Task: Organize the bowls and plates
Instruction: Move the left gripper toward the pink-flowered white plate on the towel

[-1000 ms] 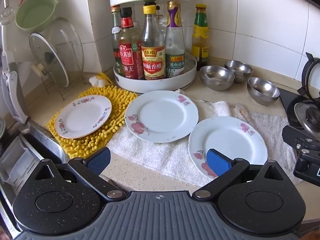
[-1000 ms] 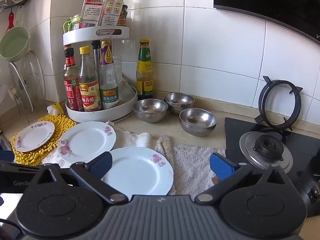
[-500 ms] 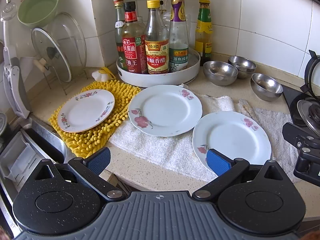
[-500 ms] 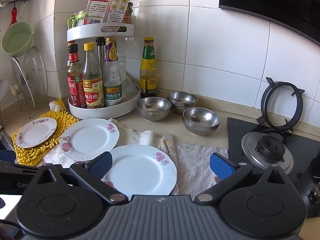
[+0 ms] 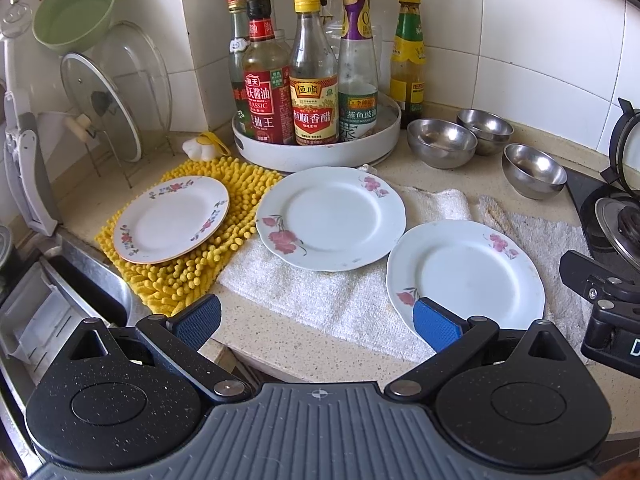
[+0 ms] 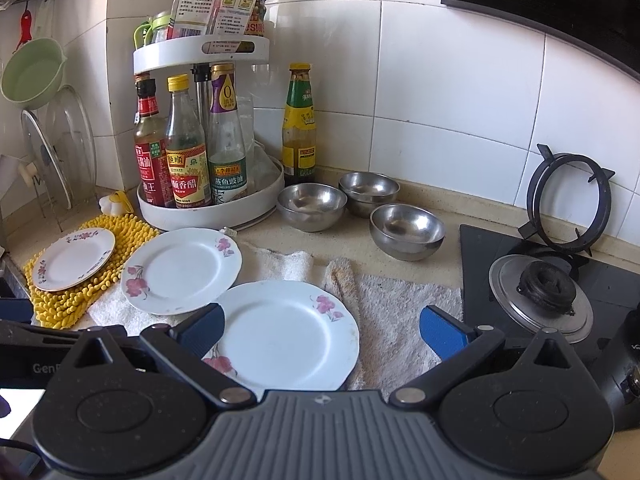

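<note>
Three flowered plates lie on the counter: a small plate [image 5: 172, 218] [image 6: 74, 258] on a yellow mat, a middle plate [image 5: 331, 216] [image 6: 182, 270] and a near plate [image 5: 466, 274] [image 6: 286, 334] on white towels. Three steel bowls [image 5: 442, 142] [image 6: 312, 206] stand apart behind them by the wall. My left gripper [image 5: 318, 322] is open at the counter's front edge, its right finger over the near plate's rim. My right gripper [image 6: 320, 330] is open, hovering above the near plate and the towel. Nothing is held.
A white two-tier turntable [image 5: 316, 148] [image 6: 208, 208] of sauce bottles stands behind the plates. Glass lids in a wire rack [image 5: 116, 96] and a green bowl [image 5: 72, 16] are at the left wall, a sink [image 5: 60, 300] at front left, a gas hob [image 6: 544, 292] at right.
Both grippers have moved forward and lower toward the plates, so the counter looks closer. Nothing on the counter has shifted and both pairs of jaws stay open.
</note>
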Demonstrator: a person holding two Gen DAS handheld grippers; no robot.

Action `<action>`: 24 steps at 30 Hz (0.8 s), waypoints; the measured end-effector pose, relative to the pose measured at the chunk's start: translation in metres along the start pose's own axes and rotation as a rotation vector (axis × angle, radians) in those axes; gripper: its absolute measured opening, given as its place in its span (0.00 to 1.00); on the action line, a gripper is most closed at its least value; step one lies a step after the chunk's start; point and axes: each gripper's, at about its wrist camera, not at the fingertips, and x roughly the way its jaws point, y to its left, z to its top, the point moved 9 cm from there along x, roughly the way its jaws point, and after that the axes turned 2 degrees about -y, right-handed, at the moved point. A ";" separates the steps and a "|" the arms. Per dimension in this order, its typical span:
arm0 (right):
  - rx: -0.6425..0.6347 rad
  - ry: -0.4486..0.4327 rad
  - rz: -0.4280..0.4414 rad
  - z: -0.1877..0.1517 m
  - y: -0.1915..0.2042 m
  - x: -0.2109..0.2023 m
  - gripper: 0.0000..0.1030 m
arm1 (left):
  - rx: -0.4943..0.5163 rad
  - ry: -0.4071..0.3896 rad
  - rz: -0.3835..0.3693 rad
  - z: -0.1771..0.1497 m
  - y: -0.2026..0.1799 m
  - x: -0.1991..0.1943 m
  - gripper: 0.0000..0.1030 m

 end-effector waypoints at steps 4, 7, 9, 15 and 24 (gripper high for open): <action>-0.001 0.003 -0.002 -0.001 0.000 0.000 1.00 | 0.001 0.004 0.001 0.000 -0.001 0.001 1.00; 0.002 0.007 -0.006 -0.002 -0.002 0.001 1.00 | 0.003 0.005 0.000 0.000 -0.002 0.002 1.00; 0.006 0.011 -0.007 -0.003 -0.003 0.003 1.00 | 0.005 0.006 0.000 0.000 -0.002 0.002 1.00; 0.015 0.063 0.003 -0.011 -0.007 0.019 1.00 | 0.016 0.030 -0.006 -0.004 -0.008 0.010 1.00; 0.018 0.120 0.023 -0.012 -0.021 0.057 1.00 | 0.018 0.066 -0.007 0.001 -0.017 0.032 1.00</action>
